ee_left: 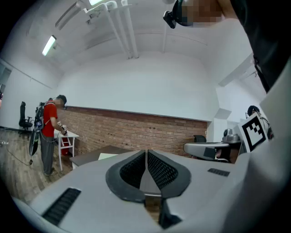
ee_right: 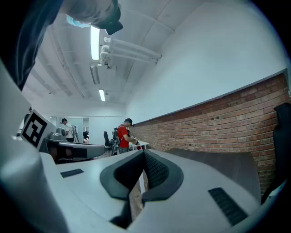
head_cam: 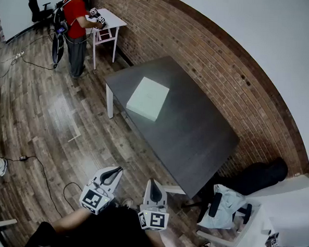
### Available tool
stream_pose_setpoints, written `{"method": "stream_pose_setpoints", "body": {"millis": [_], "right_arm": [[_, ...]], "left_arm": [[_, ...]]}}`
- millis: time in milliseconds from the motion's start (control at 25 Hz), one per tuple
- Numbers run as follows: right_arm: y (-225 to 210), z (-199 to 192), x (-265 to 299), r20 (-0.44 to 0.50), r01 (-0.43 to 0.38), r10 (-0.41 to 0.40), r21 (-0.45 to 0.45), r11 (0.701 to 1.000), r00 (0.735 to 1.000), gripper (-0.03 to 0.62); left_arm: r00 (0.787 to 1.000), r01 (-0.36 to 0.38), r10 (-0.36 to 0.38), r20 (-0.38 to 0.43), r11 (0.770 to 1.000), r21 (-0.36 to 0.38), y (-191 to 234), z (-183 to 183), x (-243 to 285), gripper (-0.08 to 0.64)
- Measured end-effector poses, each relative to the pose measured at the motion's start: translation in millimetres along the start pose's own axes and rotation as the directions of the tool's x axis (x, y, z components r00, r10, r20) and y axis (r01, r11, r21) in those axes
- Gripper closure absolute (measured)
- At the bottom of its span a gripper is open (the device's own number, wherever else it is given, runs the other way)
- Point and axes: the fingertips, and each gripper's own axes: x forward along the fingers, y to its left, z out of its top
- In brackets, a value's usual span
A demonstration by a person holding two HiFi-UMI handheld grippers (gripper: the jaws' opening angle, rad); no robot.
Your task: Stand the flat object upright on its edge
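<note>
A flat white square box (head_cam: 147, 98) lies flat on the dark grey table (head_cam: 195, 138), towards its far left end. Both grippers hang near my body, well short of the table's near corner. The left gripper (head_cam: 119, 170) is shut with nothing in it, and so is the right gripper (head_cam: 152, 182). In the left gripper view the left gripper (ee_left: 146, 155) points towards the table (ee_left: 88, 157), where a sliver of the white box (ee_left: 107, 156) shows. In the right gripper view the right gripper (ee_right: 142, 157) has its jaws together, with the table top (ee_right: 218, 166) to its right.
A brick wall (head_cam: 215, 61) runs behind the table. A person in a red shirt (head_cam: 75, 16) stands at a small white table (head_cam: 111, 19) at the far left. Cables (head_cam: 42, 171) trail over the wood floor. A chair with a grey garment (head_cam: 228, 206) stands at the near right.
</note>
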Motion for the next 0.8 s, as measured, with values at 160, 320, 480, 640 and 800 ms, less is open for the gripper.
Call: {"method": "stream_pose_setpoints", "body": {"millis": [160,320,480,640,800], "right_arm": [[4,1,6,-0.003,-0.001,0.001,-0.004,1.0,1.0,0.568],[8,0,7,-0.007,-0.001,0.001,-0.009,1.0,1.0,0.568],[12,1,11,-0.001,-0.001,0.001,-0.008,1.0,1.0,0.568],[17,5,16,0.025,-0.005,0.004,0.012,1.0,1.0,0.568],[27,5,26,0.019,0.001,-0.002,0.011,1.0,1.0,0.568]], "left_arm": [[1.0,0.012,-0.012,-0.003,1.0,0.004,5,2,1,0.517],[1.0,0.009,-0.009,0.004,1.0,-0.01,9,1,-1,0.517],[1.0,0.016,-0.016,0.005,1.0,-0.013,13,2,0,0.517],[1.0,0.021,-0.021,0.001,1.0,-0.014,21,0,-1,0.517],[0.999,0.032,-0.032,0.026,0.999,-0.019,32,6,-4,0.517]]}}
